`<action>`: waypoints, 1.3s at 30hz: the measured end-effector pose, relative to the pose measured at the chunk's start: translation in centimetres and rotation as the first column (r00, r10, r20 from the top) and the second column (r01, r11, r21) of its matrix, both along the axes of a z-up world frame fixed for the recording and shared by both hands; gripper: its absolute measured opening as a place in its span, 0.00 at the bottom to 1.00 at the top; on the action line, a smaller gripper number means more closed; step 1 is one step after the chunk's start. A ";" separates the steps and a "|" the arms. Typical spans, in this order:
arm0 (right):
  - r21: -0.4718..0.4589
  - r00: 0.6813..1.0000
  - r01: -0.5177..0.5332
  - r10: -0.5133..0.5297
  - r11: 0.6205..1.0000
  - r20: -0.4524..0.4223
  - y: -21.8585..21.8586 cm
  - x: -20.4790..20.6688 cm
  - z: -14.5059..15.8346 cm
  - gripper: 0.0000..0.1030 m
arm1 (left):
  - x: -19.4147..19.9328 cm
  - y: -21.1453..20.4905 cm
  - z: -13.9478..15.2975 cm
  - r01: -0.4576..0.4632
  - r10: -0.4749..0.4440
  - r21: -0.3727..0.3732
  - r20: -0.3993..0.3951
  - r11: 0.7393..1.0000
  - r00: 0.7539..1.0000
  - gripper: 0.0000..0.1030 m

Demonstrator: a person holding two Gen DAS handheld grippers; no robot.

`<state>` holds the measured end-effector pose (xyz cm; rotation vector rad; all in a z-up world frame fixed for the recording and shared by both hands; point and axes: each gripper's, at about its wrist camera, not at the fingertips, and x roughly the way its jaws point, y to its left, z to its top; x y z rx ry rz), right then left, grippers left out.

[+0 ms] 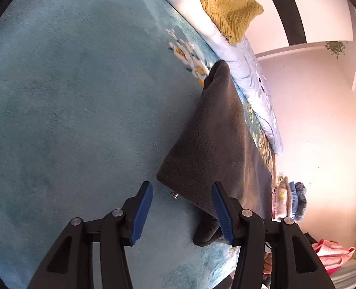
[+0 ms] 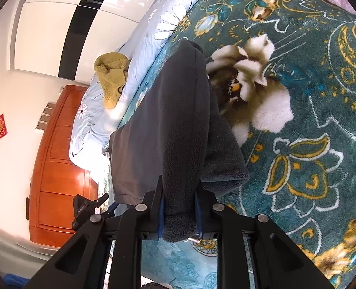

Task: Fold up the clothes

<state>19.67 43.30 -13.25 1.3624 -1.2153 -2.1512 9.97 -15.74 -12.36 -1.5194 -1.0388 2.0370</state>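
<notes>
A teal floral blanket covers the bed, its far edge hidden under a pale blue quilt. A dark grey fleece garment lies lengthwise near that edge. A mustard knit rests on the quilt. The right gripper pinches the garment's near end; the cloth hides its blue fingers. The left gripper is spread, one finger against the fleece, nothing between.
</notes>
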 end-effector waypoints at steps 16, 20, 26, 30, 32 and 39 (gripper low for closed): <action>-0.027 0.997 0.059 -0.057 0.998 0.043 -0.1 0.0 -0.4 0.20 | -3.5 4.2 -2.3 0.091 -0.090 0.068 -0.020 0.994 0.996 0.54; -0.025 0.997 0.064 -0.062 0.998 0.048 0.1 0.0 -0.3 0.20 | -2.6 4.1 -1.3 0.096 -0.095 0.031 -0.035 0.995 0.995 0.26; -0.017 0.998 0.065 -0.064 0.998 0.023 -0.1 0.0 0.8 0.20 | -2.0 4.2 1.6 0.088 -0.084 0.061 -0.065 0.994 0.994 0.13; -0.034 0.997 0.067 -0.069 0.997 -0.041 0.4 0.0 3.1 0.19 | -2.4 5.0 5.2 0.105 -0.088 0.101 -0.155 0.989 0.984 0.12; -0.049 0.994 0.072 -0.076 0.996 -0.082 0.6 0.1 4.5 0.18 | -2.0 5.2 7.2 0.120 -0.101 0.090 -0.200 0.989 0.975 0.12; -0.045 0.988 0.097 -0.101 0.994 -0.117 1.6 2.4 4.4 0.18 | 1.2 5.2 7.0 0.155 -0.150 0.011 -0.186 0.988 0.971 0.12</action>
